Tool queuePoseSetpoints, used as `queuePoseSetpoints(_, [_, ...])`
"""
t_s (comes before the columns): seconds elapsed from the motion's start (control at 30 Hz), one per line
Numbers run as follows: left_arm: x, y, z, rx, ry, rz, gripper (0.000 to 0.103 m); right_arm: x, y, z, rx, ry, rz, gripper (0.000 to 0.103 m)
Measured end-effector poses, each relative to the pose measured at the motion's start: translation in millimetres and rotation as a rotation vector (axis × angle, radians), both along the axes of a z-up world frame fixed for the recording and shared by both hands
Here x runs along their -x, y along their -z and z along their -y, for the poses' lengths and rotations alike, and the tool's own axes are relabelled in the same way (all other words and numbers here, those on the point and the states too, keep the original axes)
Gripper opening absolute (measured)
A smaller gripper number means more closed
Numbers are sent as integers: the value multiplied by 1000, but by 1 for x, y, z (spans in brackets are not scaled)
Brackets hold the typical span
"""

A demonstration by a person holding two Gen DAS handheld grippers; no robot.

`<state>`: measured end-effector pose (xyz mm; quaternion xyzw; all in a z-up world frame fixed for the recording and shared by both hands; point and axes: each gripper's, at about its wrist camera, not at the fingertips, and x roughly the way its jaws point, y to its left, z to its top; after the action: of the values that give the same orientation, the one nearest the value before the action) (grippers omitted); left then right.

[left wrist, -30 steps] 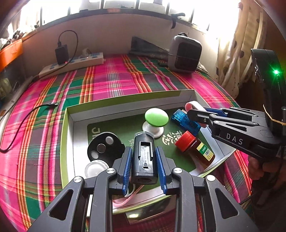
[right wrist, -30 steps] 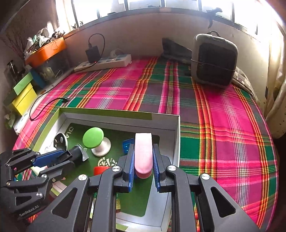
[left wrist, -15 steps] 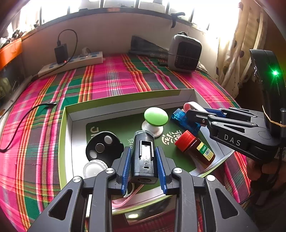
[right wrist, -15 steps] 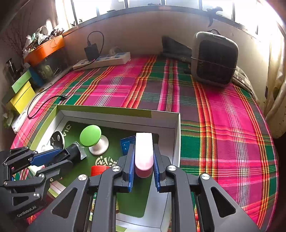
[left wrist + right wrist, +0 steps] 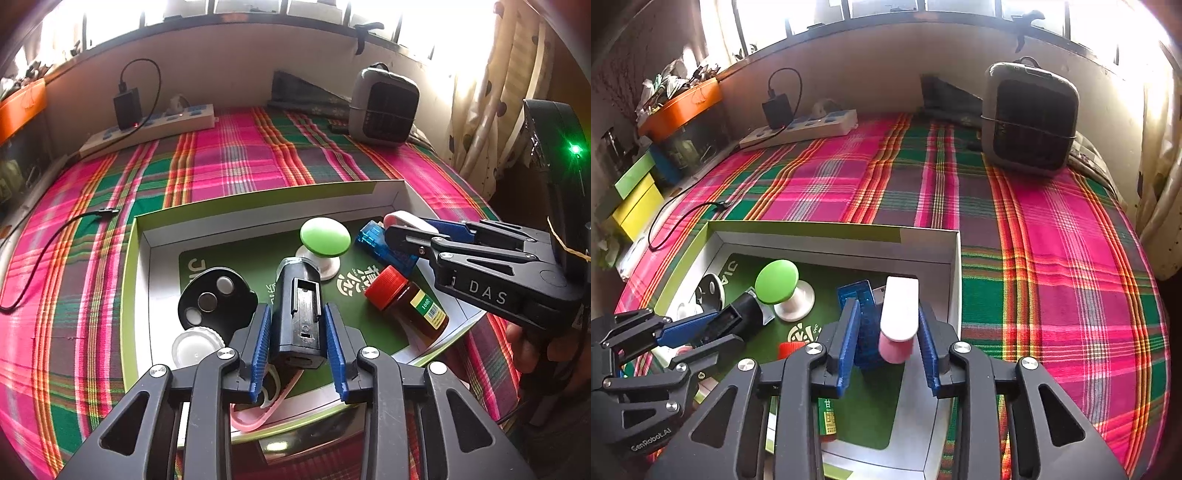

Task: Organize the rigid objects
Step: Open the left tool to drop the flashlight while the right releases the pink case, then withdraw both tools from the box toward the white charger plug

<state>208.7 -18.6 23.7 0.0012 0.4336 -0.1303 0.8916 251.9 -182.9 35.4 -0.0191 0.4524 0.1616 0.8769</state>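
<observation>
Two grippers are opening to drop things into the box (image 5: 258, 192): left gripper (image 5: 298, 345) frees the black holder (image 5: 299, 314) between its pads, right gripper (image 5: 888, 341) the pink case (image 5: 899, 317).

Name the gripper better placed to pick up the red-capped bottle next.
Probably right: the right gripper hangs just past the red-capped bottle, its opening jaws already loose around the pink case. The left gripper straddles the black part.

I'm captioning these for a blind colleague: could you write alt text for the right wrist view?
The right hand-held gripper is opening around a pink-and-white case over the corner of a shallow box on a plaid cloth. A green knob sits inside; the left hand-held gripper reaches in beside it.
</observation>
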Motion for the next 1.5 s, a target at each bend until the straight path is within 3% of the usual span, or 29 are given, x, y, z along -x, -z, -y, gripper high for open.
queuePoseSetpoints(0.4, [4, -3, -1, -7, -8, 13, 41, 6, -3, 0, -12, 2, 15, 38])
queuePoseSetpoints(1.07, [21, -11, -8, -7, -35, 51, 42, 23, -7, 4, -45, 24, 48, 41])
queuePoseSetpoints(1.5, [43, -23, -15, -12, -61, 108, 42, 48, -23, 4, -69, 20, 116, 41])
